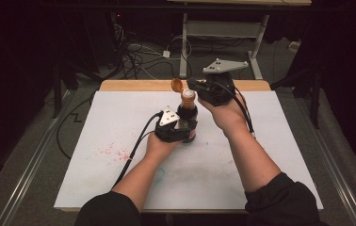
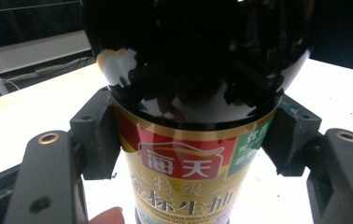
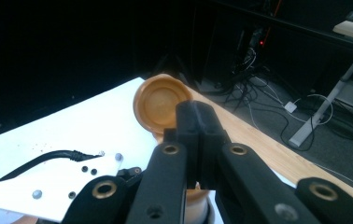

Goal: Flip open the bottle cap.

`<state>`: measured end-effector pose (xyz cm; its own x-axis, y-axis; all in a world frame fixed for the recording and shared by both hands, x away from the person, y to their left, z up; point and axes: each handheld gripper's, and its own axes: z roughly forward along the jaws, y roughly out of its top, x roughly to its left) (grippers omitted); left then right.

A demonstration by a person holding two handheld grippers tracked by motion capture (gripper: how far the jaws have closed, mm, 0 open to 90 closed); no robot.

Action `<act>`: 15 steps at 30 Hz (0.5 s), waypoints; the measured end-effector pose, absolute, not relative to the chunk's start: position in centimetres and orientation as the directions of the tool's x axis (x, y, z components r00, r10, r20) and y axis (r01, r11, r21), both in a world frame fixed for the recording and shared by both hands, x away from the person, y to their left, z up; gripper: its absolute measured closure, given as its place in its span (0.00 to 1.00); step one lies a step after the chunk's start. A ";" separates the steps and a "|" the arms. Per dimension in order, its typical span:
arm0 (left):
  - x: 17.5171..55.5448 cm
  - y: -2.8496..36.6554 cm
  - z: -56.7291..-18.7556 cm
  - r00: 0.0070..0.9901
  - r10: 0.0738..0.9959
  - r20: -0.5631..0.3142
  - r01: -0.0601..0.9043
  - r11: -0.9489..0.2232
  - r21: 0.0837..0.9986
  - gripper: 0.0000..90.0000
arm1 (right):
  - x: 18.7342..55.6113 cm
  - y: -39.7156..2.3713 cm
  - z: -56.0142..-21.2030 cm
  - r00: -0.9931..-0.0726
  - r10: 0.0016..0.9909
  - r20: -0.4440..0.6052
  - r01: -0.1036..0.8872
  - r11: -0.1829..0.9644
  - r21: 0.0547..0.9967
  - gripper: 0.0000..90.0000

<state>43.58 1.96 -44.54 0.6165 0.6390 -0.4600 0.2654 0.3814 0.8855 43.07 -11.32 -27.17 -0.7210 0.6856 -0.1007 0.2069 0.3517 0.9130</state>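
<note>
Left gripper (image 1: 182,128) is clamping the soy sauce bottle (image 1: 187,117) upright at mid-table (image 1: 119,122); right gripper (image 1: 196,84), jaws pressed together, is nudging the orange flip cap (image 1: 177,85) open. Opening looks under way. Next move likely needs the cap pushed fully back while the bottle stays braced.

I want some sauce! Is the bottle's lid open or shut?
Open. The orange flip lid stands tipped back off the bottle neck, its round inside showing in the right gripper view.
</note>
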 end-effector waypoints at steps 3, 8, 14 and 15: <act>43.6 2.0 -44.5 0.616 0.639 -0.460 0.266 0.381 0.885 0.32 | 43.0 -11.9 -27.3 -0.714 0.693 -0.099 0.210 0.347 0.914 1.00; 43.6 2.0 -44.5 0.616 0.640 -0.459 0.267 0.379 0.886 0.32 | 42.8 -13.0 -27.7 -0.704 0.704 -0.093 0.217 0.339 0.915 1.00; 43.6 2.1 -44.5 0.617 0.638 -0.461 0.270 0.378 0.885 0.32 | 42.5 -14.4 -28.3 -0.692 0.716 -0.090 0.225 0.332 0.916 1.00; 43.6 2.1 -44.5 0.617 0.638 -0.461 0.270 0.379 0.885 0.32 | 42.4 -14.6 -28.4 -0.688 0.720 -0.089 0.227 0.330 0.916 1.00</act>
